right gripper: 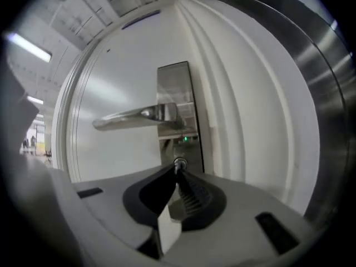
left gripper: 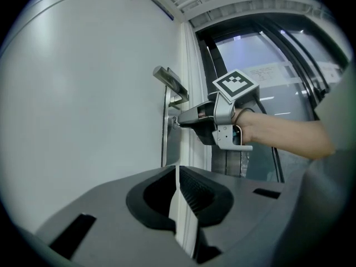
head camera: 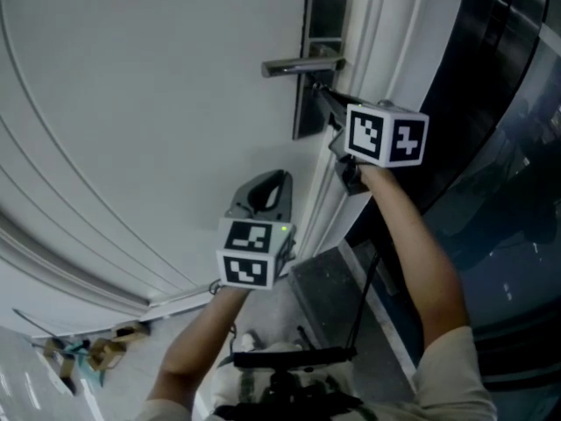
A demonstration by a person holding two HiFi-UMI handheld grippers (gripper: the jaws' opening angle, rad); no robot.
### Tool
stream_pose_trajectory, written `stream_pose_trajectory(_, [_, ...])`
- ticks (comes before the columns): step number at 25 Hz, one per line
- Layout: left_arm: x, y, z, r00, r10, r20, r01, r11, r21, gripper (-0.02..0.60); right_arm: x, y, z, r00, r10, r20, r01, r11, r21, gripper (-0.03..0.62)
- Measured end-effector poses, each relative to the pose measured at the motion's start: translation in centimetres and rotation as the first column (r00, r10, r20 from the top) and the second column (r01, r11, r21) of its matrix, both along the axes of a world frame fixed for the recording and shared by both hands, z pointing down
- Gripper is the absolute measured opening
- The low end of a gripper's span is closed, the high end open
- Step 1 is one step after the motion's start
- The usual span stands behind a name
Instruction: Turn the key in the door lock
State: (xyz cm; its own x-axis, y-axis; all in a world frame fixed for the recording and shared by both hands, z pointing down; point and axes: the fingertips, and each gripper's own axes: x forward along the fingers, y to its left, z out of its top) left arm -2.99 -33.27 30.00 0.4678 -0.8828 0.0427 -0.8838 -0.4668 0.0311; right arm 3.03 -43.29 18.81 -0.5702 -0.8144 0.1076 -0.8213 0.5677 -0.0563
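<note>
Fingers of my right gripper (right gripper: 178,171) pinch the key (right gripper: 179,163) below the door handle (right gripper: 136,115); left gripper (left gripper: 177,170) hangs nearer, closed (empty).

Door (head camera: 131,103): white, smooth, satin paint. Lock plate (right gripper: 177,82): brushed metal, dull sheen. Handle (right gripper: 129,117) across the plate: polished metal, glossy. Lock cylinder (right gripper: 179,162) at the plate's lower end: shiny metal ring. Frame strip (right gripper: 328,93) far right of the plate: brushed steel. Right gripper (right gripper: 177,174) & left gripper (left gripper: 177,170): grey matt plastic shells w/ black ribbed pads (right gripper: 192,196), rubbery-looking.
</note>
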Motion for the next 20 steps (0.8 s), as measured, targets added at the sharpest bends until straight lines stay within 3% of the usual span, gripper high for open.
stream_pose_trajectory(4, [0.08,0.10,-0.18,1.000,0.001,-0.001,-0.001,1.000,0.004,0.017,0.10,-0.02,-0.06,0.974,-0.027,0.223,0.051,0.993,-0.103,0.021])
stream_pose_trajectory(8, [0.21,0.18,-0.24,1.000,0.002,0.003,-0.002,1.000,0.005,0.017,0.37,-0.09,-0.05,0.884,-0.020,0.468,0.120,0.976,-0.184,0.026])
stream_pose_trajectory(11, [0.16,0.20,-0.28,1.000,-0.002,0.001,0.002,1.000,0.006,0.015,0.55,-0.21,0.07,0.817,-0.004,0.577,0.155,0.965,-0.213,0.028])
stream_pose_trajectory(17, [0.18,0.30,-0.50,1.000,-0.008,0.004,0.008,1.000,0.014,0.017,0.66,-0.33,0.29,0.638,0.044,0.769,0.269,0.922,-0.277,0.032])
stream_pose_trajectory(20, [0.34,0.34,-0.62,1.000,-0.008,0.005,0.008,1.000,0.014,0.017,0.71,-0.40,0.39,0.492,0.083,0.867,0.350,0.893,-0.284,0.037])
